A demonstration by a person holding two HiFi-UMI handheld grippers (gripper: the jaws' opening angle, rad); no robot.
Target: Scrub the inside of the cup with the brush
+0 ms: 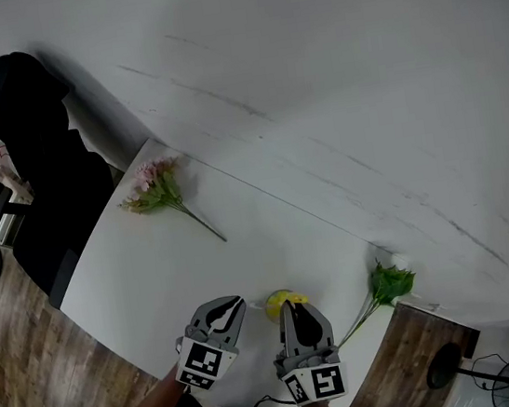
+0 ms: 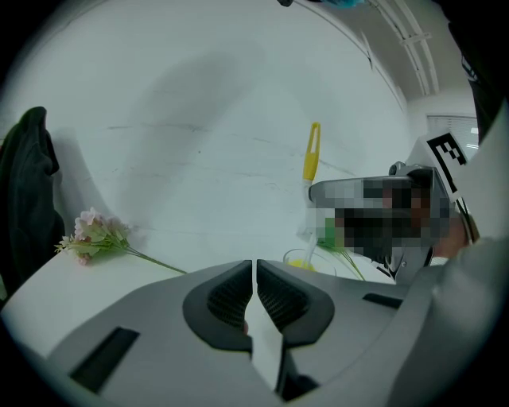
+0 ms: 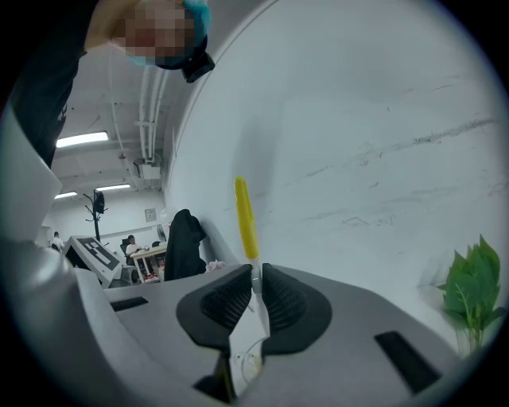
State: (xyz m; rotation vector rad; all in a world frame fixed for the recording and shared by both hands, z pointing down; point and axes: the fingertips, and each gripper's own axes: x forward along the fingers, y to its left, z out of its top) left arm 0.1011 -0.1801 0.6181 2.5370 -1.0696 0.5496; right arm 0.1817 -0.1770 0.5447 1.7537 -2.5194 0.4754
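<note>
Right gripper view shows my right gripper (image 3: 256, 276) clamped on the brush (image 3: 246, 219), its yellow handle rising past the jaws. My left gripper (image 2: 254, 272) is closed and empty, with the cup (image 2: 303, 260) just beyond it on the counter (image 1: 163, 258).

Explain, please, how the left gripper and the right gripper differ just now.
The right gripper is shut on the brush, on the thin white stem below its yellow handle; the left gripper has its jaws together on nothing. In the head view, the right gripper reaches the cup, while the left gripper sits to its left, apart from it. Both hang low over the white table's near edge.
</note>
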